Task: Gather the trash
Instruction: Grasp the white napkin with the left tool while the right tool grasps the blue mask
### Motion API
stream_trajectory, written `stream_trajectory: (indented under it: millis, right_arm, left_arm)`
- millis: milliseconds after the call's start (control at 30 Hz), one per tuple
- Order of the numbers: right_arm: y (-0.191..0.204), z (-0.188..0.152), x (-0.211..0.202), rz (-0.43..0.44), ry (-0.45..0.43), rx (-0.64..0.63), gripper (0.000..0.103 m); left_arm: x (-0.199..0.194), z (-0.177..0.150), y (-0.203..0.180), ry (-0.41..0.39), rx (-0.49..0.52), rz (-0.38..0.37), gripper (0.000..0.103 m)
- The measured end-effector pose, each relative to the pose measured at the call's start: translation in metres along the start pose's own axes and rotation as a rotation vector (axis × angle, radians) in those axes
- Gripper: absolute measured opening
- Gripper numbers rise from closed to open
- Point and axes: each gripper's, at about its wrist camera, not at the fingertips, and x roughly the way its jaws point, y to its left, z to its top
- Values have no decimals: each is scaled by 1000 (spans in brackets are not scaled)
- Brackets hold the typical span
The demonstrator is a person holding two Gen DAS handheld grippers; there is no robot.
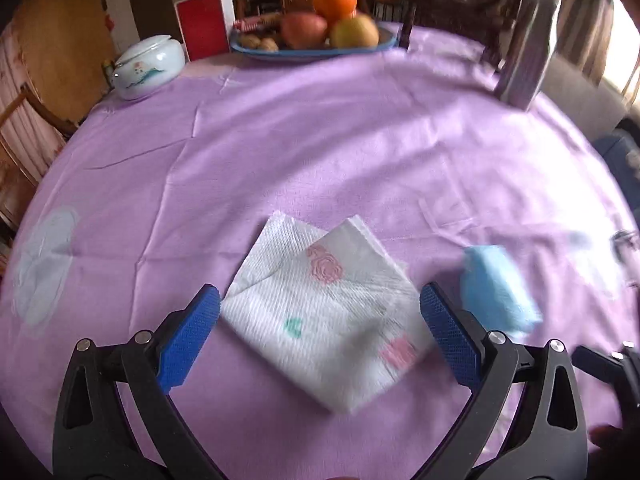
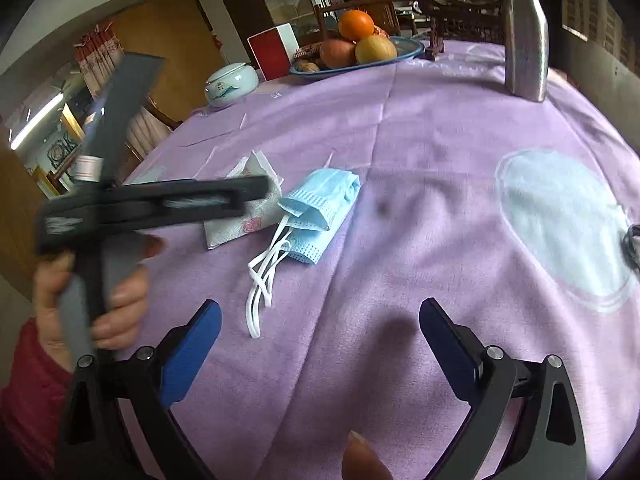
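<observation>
straddling an embossed square paper napkin (image 1: 320,320), left gripper (image 1: 320,320) gapes; right gripper (image 2: 320,340) open near pleated mask (image 2: 320,208).

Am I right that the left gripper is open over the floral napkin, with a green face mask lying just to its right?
Not quite: the face mask is light blue, not green, as the right wrist view shows clearly. The rest holds: the left gripper is open over the floral napkin, with the mask just to its right.

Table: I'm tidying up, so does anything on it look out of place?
Yes. A used blue mask lies crumpled mid-table, straps trailing, beside a folded napkin lying askew. The fruit plate, jar and flask stand upright at the far edge.
</observation>
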Motion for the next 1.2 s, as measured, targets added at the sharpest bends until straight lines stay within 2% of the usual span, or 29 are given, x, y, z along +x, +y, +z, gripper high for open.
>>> stream_trajectory:
  millis: [33, 133, 233, 333, 433, 500, 633, 800, 1033, 1200]
  right_arm:
    - [-2, 1, 1, 7, 4, 11, 98]
    - [-6, 1, 2, 24, 5, 42, 98]
    - [-5, 2, 3, 25, 10, 41, 98]
    - [-5, 2, 3, 22, 15, 38, 99]
    - [1, 2, 6, -10, 28, 14, 99]
    - [5, 3, 8, -35, 37, -7, 99]
    - [5, 3, 9, -40, 39, -11, 99]
    - [2, 3, 8, -27, 34, -1, 99]
    - [29, 4, 23, -181, 115, -178, 98]
    - [33, 26, 15, -150, -8, -179, 96]
  left_arm:
    - [6, -1, 1, 15, 4, 16, 98]
    - [6, -6, 18, 13, -14, -26, 98]
    - [0, -16, 45, -5, 3, 6, 98]
    - [2, -17, 85, 21, -94, 9, 97]
    - [-4, -20, 112, -14, -165, -59, 97]
    - [-5, -20, 112, -15, -163, -59, 97]
    - [1, -19, 100, 9, -96, 19, 97]
    - [1, -18, 102, 9, -103, 10, 97]
    - [1, -19, 101, 9, -103, 9, 97]
    - [1, -19, 101, 7, -105, 5, 97]
